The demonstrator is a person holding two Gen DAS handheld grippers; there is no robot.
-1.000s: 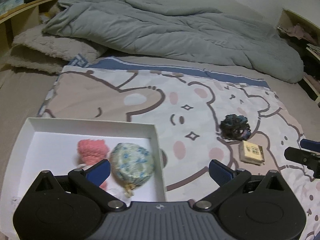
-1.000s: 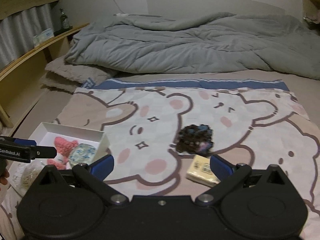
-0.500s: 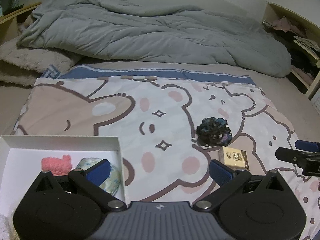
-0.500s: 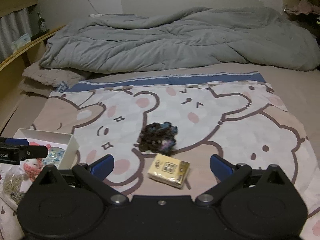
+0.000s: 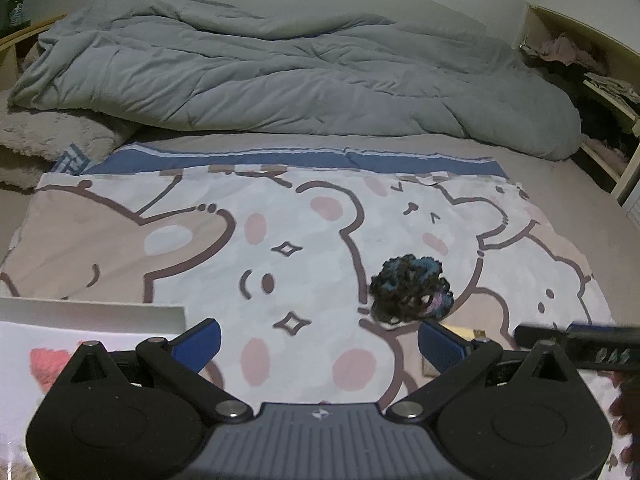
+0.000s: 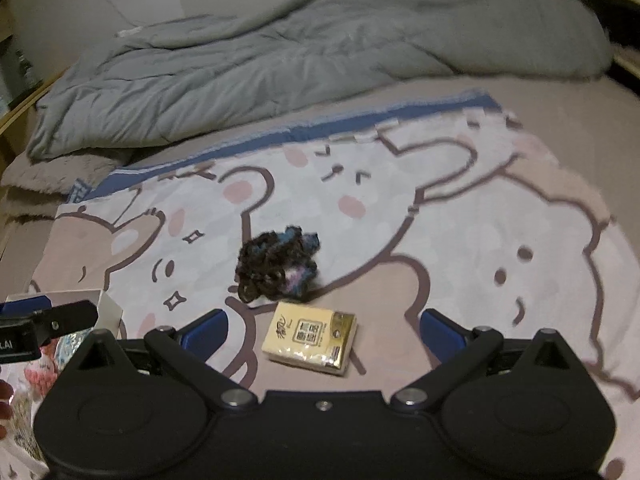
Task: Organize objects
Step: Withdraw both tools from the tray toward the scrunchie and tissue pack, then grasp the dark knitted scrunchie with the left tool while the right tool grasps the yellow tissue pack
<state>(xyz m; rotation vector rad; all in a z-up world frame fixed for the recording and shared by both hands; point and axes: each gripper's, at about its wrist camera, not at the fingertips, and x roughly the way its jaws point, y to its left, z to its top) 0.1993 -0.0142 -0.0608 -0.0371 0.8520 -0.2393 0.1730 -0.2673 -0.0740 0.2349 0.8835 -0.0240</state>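
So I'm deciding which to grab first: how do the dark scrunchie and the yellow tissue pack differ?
The dark scrunchie is a ruffled, irregular bundle in black, blue and purple; the yellow tissue pack is a flat, printed rectangle with straight edges. The scrunchie lies farther from the right tool; the pack sits between its open fingers. Both rest on the bear-print blanket, outside the white box.

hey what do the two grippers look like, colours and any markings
Both the left gripper and right gripper have black linkage arms with silver pivot screws and blue finger pads. The left's base is ribbed grey; white lettering ending "AI" marks its side.
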